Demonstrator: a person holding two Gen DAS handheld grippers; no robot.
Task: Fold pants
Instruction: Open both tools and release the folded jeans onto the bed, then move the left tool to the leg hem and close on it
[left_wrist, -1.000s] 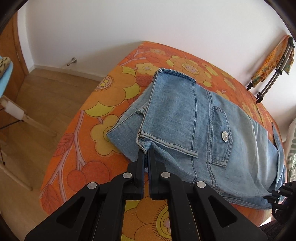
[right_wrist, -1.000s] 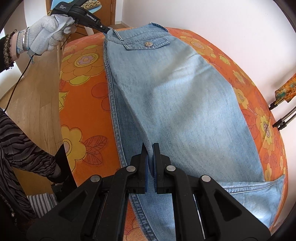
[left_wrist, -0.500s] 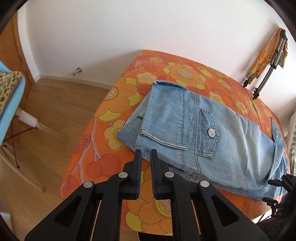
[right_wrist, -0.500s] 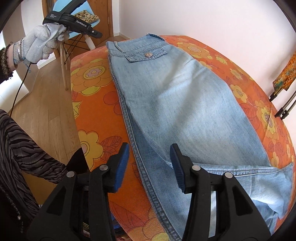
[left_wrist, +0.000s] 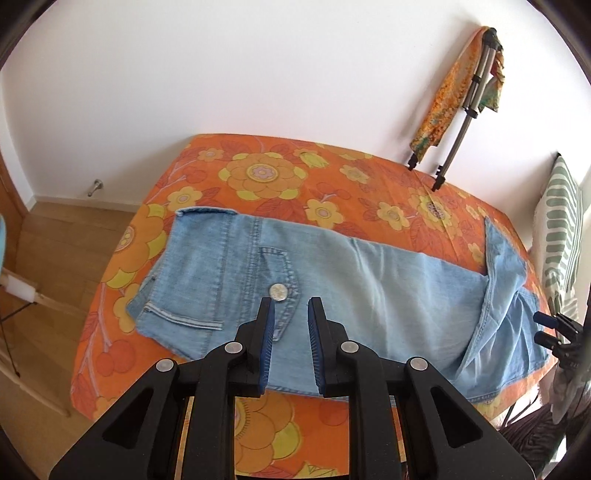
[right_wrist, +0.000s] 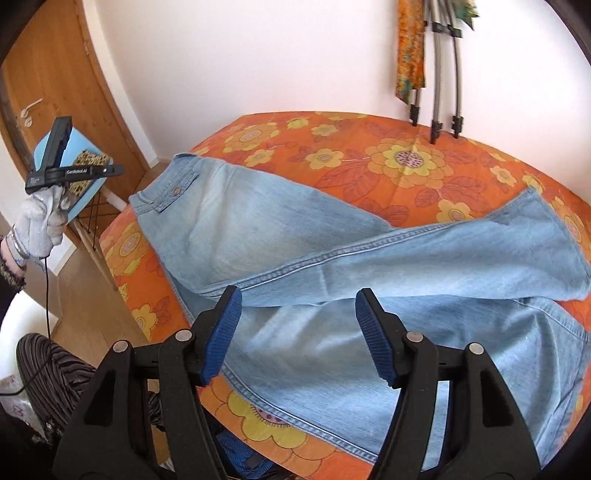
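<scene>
Light blue jeans (left_wrist: 332, 280) lie folded lengthwise across the orange flowered bed (left_wrist: 258, 173), waist at the left and leg ends at the right. My left gripper (left_wrist: 290, 306) hovers above the back pocket button (left_wrist: 277, 292), its jaws a little apart with nothing between them. My right gripper (right_wrist: 298, 295) hangs over the lower legs of the jeans (right_wrist: 258, 229), jaws opening wide and empty. From the right wrist view, a gloved hand (right_wrist: 40, 221) holds the left gripper (right_wrist: 114, 170) off the bed's far left corner. The right gripper (left_wrist: 541, 328) shows at the left wrist view's right edge.
A folded drying rack (left_wrist: 461, 110) draped with orange cloth leans on the white wall behind the bed. A green striped pillow (left_wrist: 561, 221) stands at the right. Wooden floor (left_wrist: 48, 258) and a wooden door (right_wrist: 55, 74) lie to the left. A striped sleeve (right_wrist: 51, 365) is near.
Both grippers were shut on the jeans' near edge; both have let go, opened, and pulled back and up. The right one has also swung toward the leg ends. The jeans now rest flat.
</scene>
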